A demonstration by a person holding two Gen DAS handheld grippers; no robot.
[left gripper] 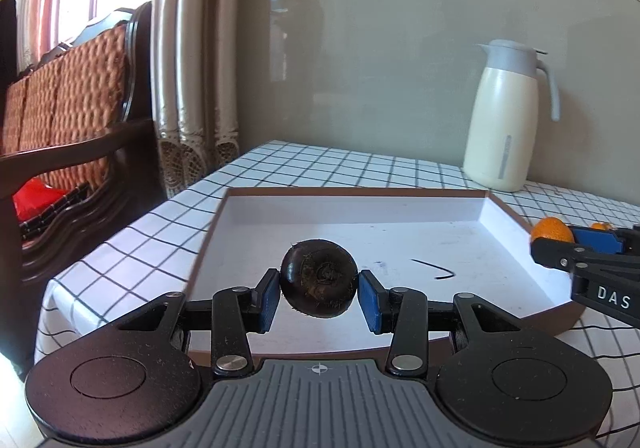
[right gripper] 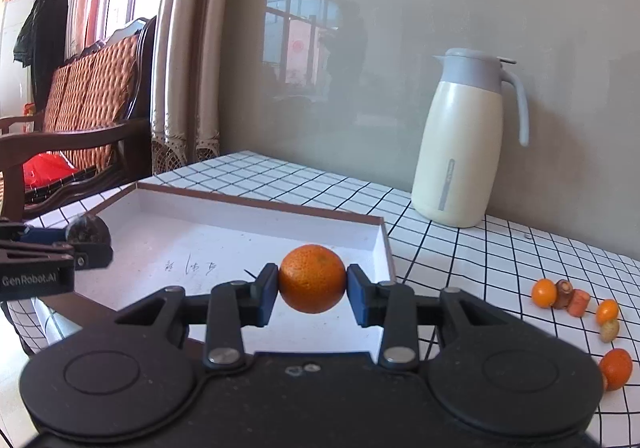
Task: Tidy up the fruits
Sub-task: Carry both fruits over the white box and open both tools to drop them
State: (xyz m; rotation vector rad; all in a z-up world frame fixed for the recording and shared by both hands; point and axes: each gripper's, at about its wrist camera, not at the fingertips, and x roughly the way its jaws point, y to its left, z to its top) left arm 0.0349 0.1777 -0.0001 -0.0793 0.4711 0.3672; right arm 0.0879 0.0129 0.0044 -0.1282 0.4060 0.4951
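Observation:
A dark brown, round, hairy fruit (left gripper: 319,280) sits between the blue pads of my left gripper (left gripper: 319,290), which is shut on it above the near left part of a white tray (left gripper: 352,191) with a brown rim. My right gripper (right gripper: 312,284) is shut on a small orange (right gripper: 312,276) over the tray's (right gripper: 260,204) near right side. In the left wrist view the right gripper (left gripper: 576,244) and its orange (left gripper: 551,231) enter from the right. In the right wrist view the left gripper (right gripper: 86,244) and the dark fruit (right gripper: 89,231) show at the left.
A cream thermos jug (right gripper: 460,152) stands at the back against the wall. Several small oranges (right gripper: 544,292), a carrot piece (right gripper: 578,302) and other small produce lie on the checked tablecloth (right gripper: 480,268) right of the tray. A wooden bench (left gripper: 68,96) stands beyond the table's left edge.

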